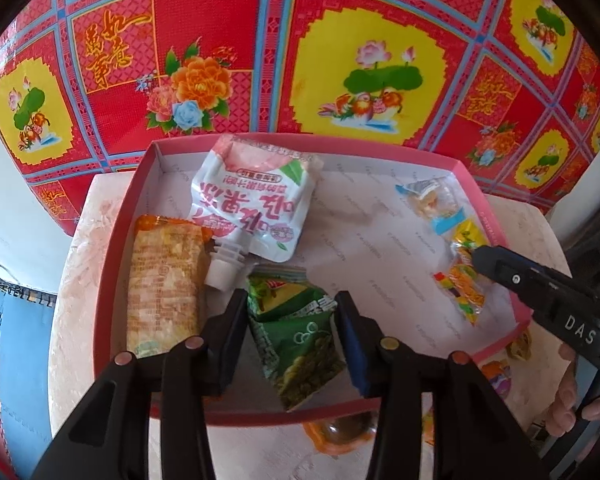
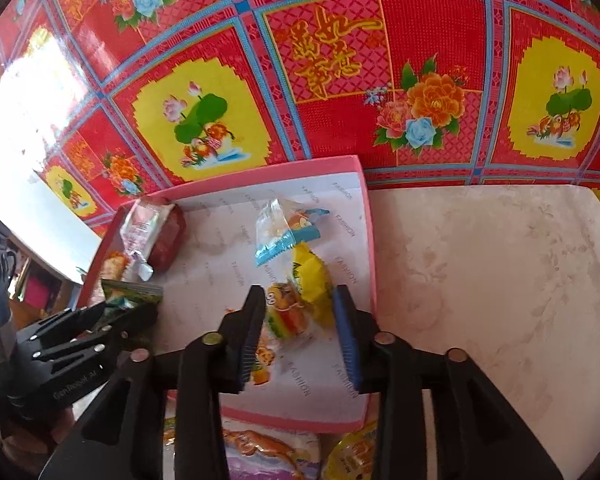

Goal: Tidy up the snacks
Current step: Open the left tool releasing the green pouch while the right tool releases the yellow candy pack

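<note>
A pink shallow box [image 1: 496, 216] [image 2: 366, 224] sits on a small marbled table [image 1: 80, 264] [image 2: 488, 264]. In it lie a green snack packet [image 1: 296, 340], a pink-white spouted pouch [image 1: 256, 200], an orange cracker pack [image 1: 164, 284], a clear blue-edged candy [image 1: 430, 198] [image 2: 288, 228] and yellow and orange candies [image 1: 462, 280] [image 2: 310, 288]. My left gripper [image 1: 292, 300] is open, its fingers either side of the green packet. My right gripper [image 2: 300, 300] is open around the yellow and burger candies; it shows in the left wrist view [image 1: 488, 258] too.
More snacks lie on the table before the box: an orange jelly cup [image 1: 340, 432], a pale bag [image 2: 268, 452] and a yellow packet [image 2: 352, 452]. A red, yellow and blue patterned floor [image 1: 340, 40] surrounds the table. The left gripper shows at the left in the right wrist view [image 2: 112, 316].
</note>
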